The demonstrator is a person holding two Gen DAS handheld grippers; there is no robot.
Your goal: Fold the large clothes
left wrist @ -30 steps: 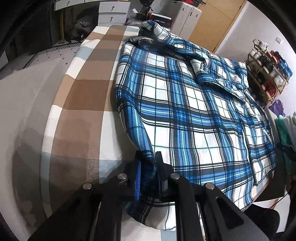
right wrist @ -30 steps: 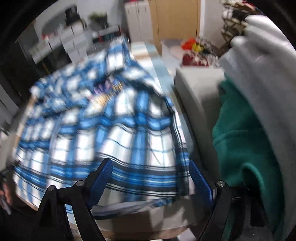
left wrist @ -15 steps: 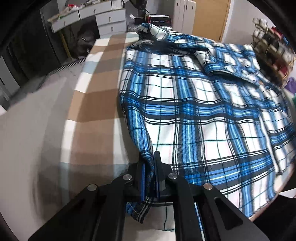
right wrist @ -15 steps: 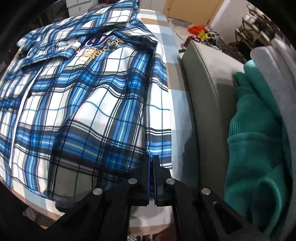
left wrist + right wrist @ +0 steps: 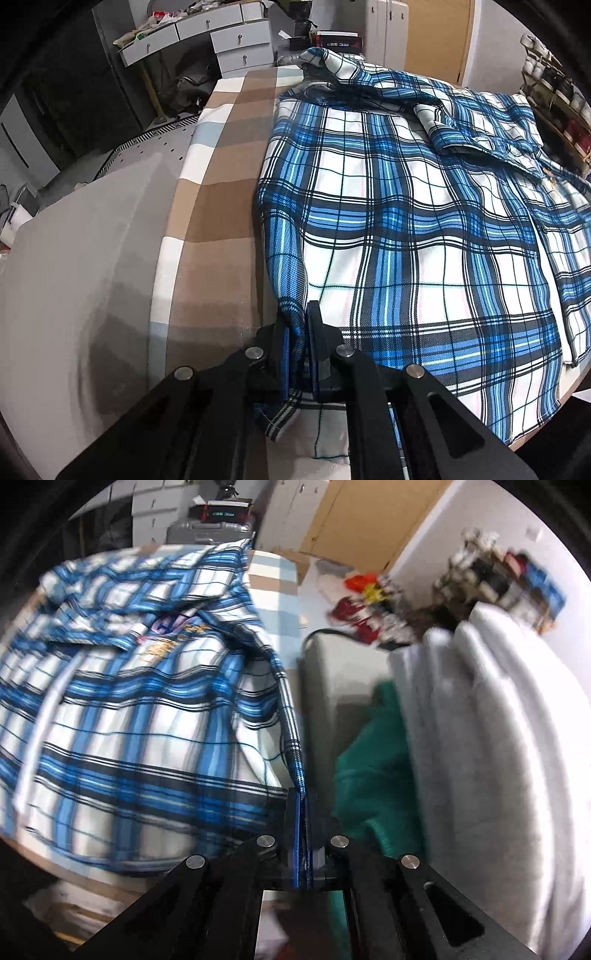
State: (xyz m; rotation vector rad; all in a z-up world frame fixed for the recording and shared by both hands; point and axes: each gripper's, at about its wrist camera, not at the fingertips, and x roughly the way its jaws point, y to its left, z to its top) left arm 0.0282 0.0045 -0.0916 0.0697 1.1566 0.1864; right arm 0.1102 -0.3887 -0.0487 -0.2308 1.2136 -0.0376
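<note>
A blue, white and black plaid shirt [image 5: 424, 236] lies spread front-up over a counter covered with a brown, white and pale-blue checked cloth [image 5: 221, 206], its collar and bunched sleeves at the far end and its hem at the near edge. The left hand-held gripper [image 5: 296, 332] is pressed together on the shirt's near left hem corner, a fold of plaid pinched between its blue pads with the corner hanging below them. The right hand-held gripper [image 5: 302, 805] is likewise clamped on the shirt's right side edge, which runs up taut from its closed pads; this view is blurred. Just right of the shirt a green garment [image 5: 373, 768] lies against a grey-white folded pile [image 5: 491, 746]. White drawers [image 5: 236, 44] stand beyond the counter
</note>
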